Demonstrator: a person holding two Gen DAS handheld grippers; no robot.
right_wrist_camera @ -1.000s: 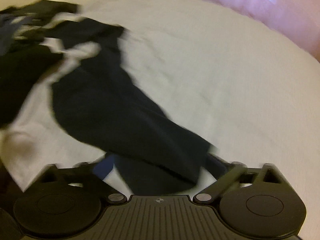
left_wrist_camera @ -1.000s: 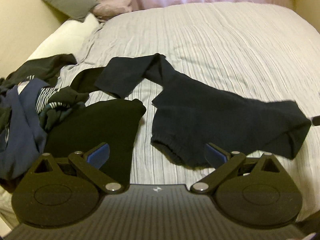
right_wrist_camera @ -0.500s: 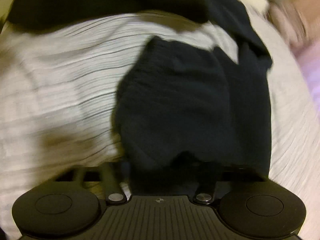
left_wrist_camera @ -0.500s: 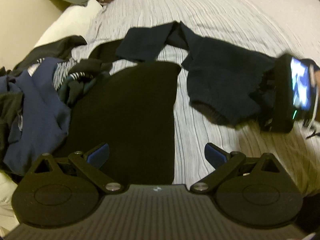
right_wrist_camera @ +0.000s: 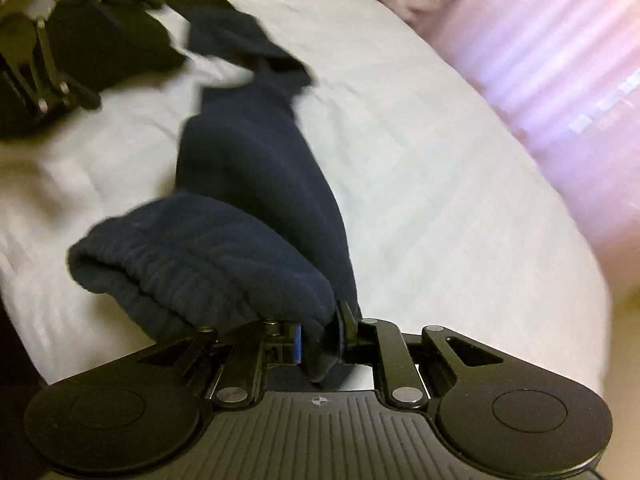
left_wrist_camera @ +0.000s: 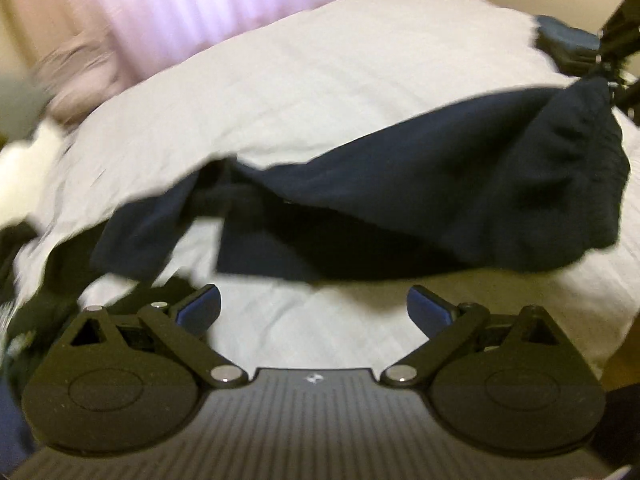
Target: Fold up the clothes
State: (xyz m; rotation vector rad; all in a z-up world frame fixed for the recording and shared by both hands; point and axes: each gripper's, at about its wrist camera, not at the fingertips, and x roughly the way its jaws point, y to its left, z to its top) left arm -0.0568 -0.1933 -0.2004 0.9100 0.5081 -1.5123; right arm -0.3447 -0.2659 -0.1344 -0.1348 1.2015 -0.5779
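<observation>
A navy knit sweater [left_wrist_camera: 440,184] stretches across the striped white bed [left_wrist_camera: 320,80], its right end lifted off the sheet. In the right wrist view my right gripper [right_wrist_camera: 320,340] has its jaws closing, the pads pinching a fold of the navy sweater [right_wrist_camera: 248,184] beside its ribbed hem [right_wrist_camera: 180,256]. One sleeve trails away toward the far left. My left gripper [left_wrist_camera: 314,308] stands open over bare sheet just in front of the sweater, nothing between its blue pads. It also shows in the right wrist view as the left gripper [right_wrist_camera: 52,80] at the top left.
A pile of dark clothes [left_wrist_camera: 24,280] lies at the left edge, with a black garment [right_wrist_camera: 100,40] beside the left gripper. Pillows [left_wrist_camera: 80,68] and a pink curtain [right_wrist_camera: 560,60] lie beyond the bed. Bare sheet spreads to the right of the sweater.
My right gripper went from wide open to pinched on the sweater by its hem and lifted that end. My left gripper swung right, away from the clothes pile, and stayed open.
</observation>
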